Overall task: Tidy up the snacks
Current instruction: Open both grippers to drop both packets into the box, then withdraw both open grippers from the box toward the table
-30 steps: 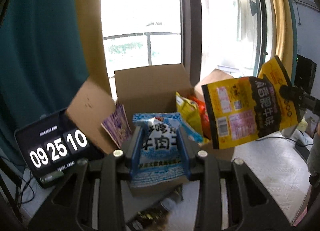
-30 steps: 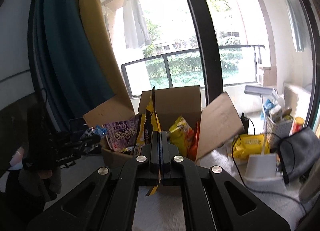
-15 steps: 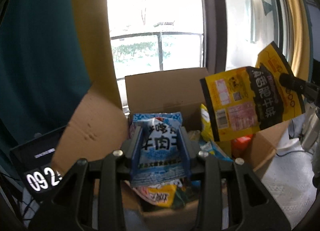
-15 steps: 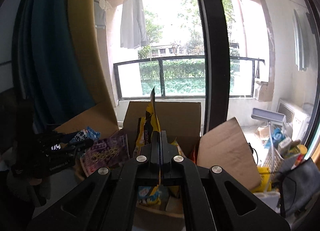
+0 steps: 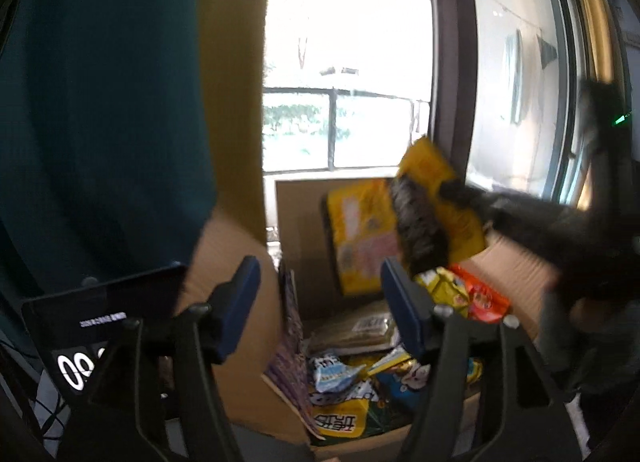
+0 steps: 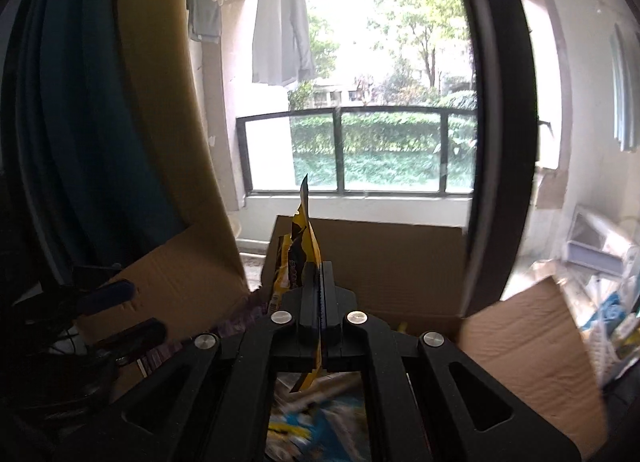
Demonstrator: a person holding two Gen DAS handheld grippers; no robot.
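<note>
An open cardboard box (image 5: 300, 221) holds several snack packets. My left gripper (image 5: 320, 294) hovers over its near left side, jaws opening, nothing between the blue pads (image 5: 240, 294). A blue-and-white packet (image 5: 332, 370) lies among the snacks at the bottom. My right gripper (image 6: 320, 274) is shut on a yellow-and-black packet (image 6: 304, 246), seen edge-on above the box (image 6: 380, 254). In the left wrist view that yellow packet (image 5: 372, 229) hangs over the box's far side, with the blurred right gripper (image 5: 448, 187) holding its top edge. The left gripper (image 6: 124, 312) also shows at the right view's left edge.
A dark tablet clock (image 5: 80, 326) stands left of the box. Box flaps spread outward on the left (image 6: 168, 286) and right (image 6: 532, 342). Teal and mustard curtains (image 5: 120, 101) hang behind, beside a window. Cluttered items (image 6: 600, 282) sit at the far right.
The left gripper's jaws widened and let go of the blue-and-white packet, which now lies in the box. Both grippers moved forward over the box, the right one carrying the yellow packet.
</note>
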